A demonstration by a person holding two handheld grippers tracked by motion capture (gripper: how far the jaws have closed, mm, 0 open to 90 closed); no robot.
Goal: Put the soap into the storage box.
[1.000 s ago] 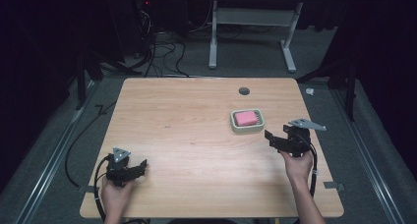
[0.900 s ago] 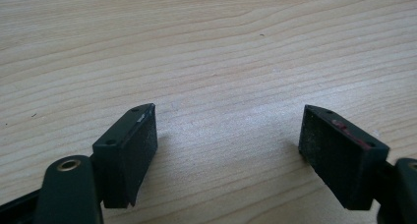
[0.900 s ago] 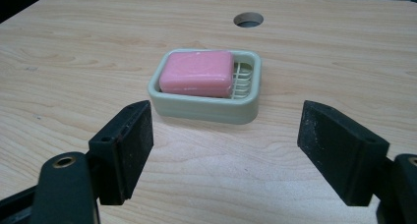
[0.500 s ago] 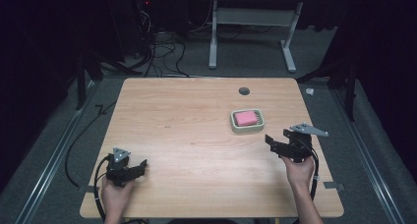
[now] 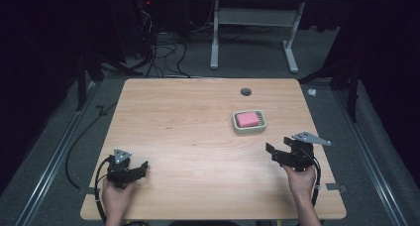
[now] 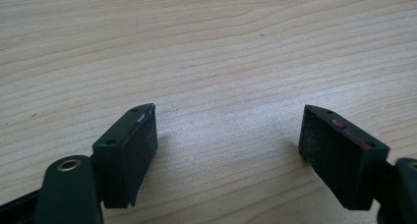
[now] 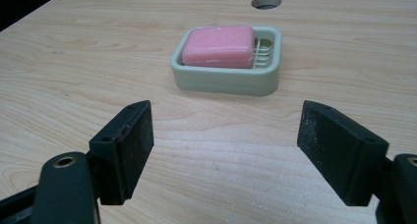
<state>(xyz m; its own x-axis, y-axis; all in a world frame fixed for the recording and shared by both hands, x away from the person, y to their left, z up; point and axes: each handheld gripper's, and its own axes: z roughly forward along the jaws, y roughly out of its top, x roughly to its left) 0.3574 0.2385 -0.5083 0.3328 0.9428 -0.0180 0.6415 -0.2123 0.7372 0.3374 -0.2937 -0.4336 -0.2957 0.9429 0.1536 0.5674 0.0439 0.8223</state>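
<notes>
A pink bar of soap [image 5: 247, 119] [image 7: 220, 46] lies in a pale green soap dish [image 5: 249, 129] [image 7: 226, 80] on the right half of the wooden table [image 5: 198, 137]. My right gripper [image 5: 272, 153] [image 7: 223, 150] is held just above the table near its front right, open and empty, jaws pointing toward the dish a short way off. At the front left my left gripper [image 5: 142, 167] [image 6: 226, 153] rests low over bare wood, open with nothing between its jaws.
A dark round cable hole [image 5: 245, 91] [image 7: 266, 2] sits in the table behind the dish. Beyond the table's far edge are a white desk frame [image 5: 252, 32] and tangled cables [image 5: 163, 47] on grey floor. Rails run along both sides.
The right gripper has drawn back toward the table's front edge, away from the soap dish. The left gripper has not moved.
</notes>
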